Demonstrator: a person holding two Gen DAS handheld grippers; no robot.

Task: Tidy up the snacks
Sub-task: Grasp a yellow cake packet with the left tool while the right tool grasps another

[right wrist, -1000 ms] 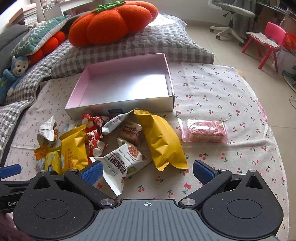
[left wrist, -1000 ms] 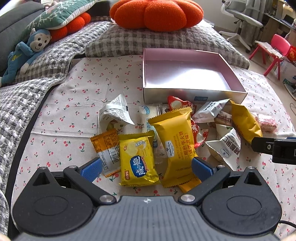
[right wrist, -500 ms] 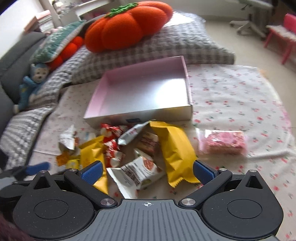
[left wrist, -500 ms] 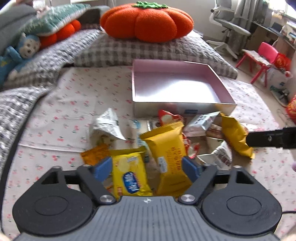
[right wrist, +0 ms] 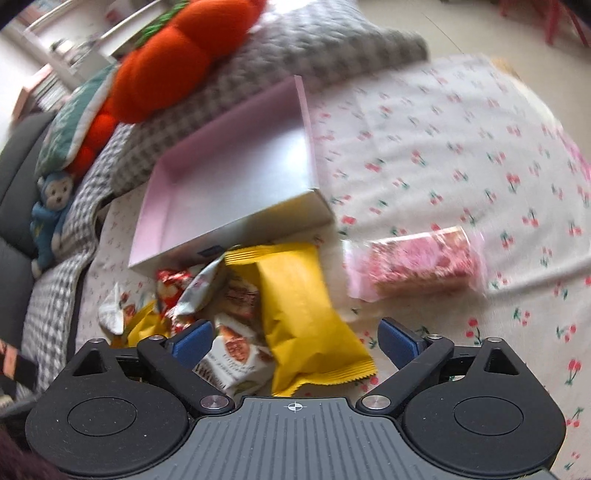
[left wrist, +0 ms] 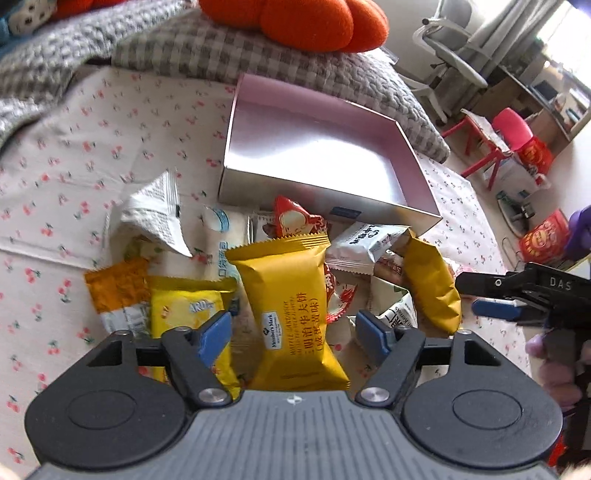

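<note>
A heap of snack packets lies on the cherry-print cloth in front of an empty pink box (left wrist: 295,188) (right wrist: 229,177). My left gripper (left wrist: 293,334) hangs low over the heap. Its jaws are closing, and a yellow waffle-sandwich packet (left wrist: 288,295) lies between the blue pads with a gap on each side. My right gripper (right wrist: 295,341) is also closing, still wide, and straddles a second yellow packet (right wrist: 299,310) (left wrist: 428,284) without touching it. In the left wrist view the right gripper (left wrist: 480,297) comes in from the right. A pink wafer packet (right wrist: 417,266) lies apart on the right.
Around the yellow packets lie a small yellow packet (left wrist: 184,310), an orange one (left wrist: 118,284), white ones (left wrist: 155,210) and a red one (left wrist: 295,221). An orange pumpkin cushion (left wrist: 310,18) on a grey checked pillow (left wrist: 221,55) sits behind the box. A blue monkey toy (right wrist: 48,206) is far left.
Both grippers have dipped and come closer to the heap. The left jaws have narrowed around the waffle packet. The right gripper has swung over the second yellow packet.
</note>
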